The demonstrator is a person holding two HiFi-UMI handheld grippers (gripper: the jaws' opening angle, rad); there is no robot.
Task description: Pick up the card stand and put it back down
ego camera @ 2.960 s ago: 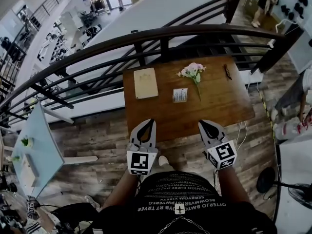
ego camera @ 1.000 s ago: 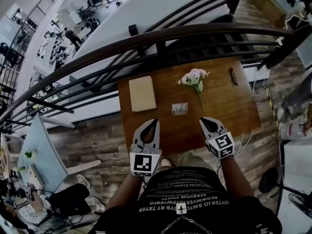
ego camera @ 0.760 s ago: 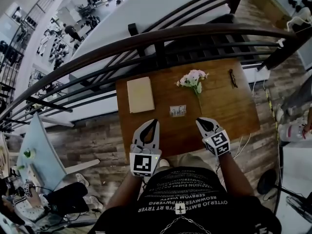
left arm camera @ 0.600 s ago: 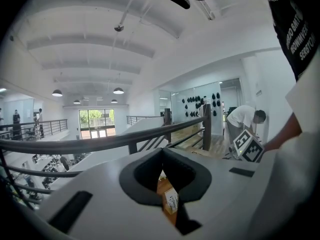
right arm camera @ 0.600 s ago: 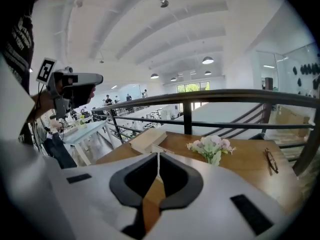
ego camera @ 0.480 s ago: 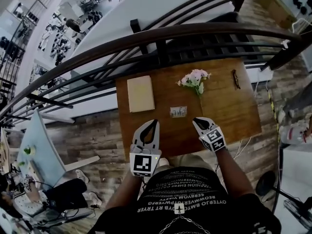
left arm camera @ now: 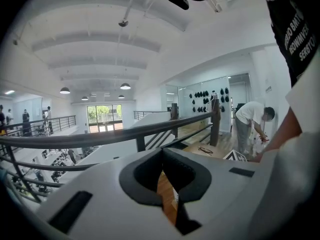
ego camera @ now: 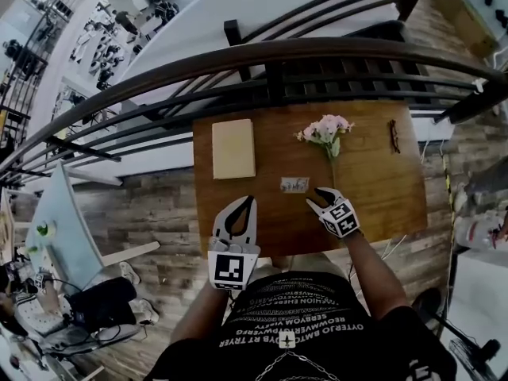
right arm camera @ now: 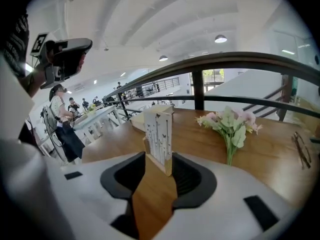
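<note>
The card stand [ego camera: 294, 185], a small white printed card in a wooden base, stands upright near the middle of the brown table [ego camera: 373, 189]. My right gripper [ego camera: 314, 198] is over the table just right of it, pointing at it. In the right gripper view the card stand [right arm camera: 159, 134] sits at the mouth of the right gripper [right arm camera: 157, 165]. The jaws are opening, and the pads stand clear of the stand on both sides. My left gripper [ego camera: 249, 201] hangs at the table's near edge, shut and empty, and the left gripper [left arm camera: 165, 159] points over the railing.
A tan book [ego camera: 233, 148] lies at the table's back left. A pink flower bunch [ego camera: 327, 131] lies behind the stand, and glasses [ego camera: 393, 136] lie at the back right. A dark curved railing [ego camera: 317, 54] runs behind the table. The flowers [right arm camera: 229, 124] lie right of the stand.
My right gripper has moved forward and left over the table up to the card stand, and its jaws have parted. The left gripper has stayed at the table's near edge.
</note>
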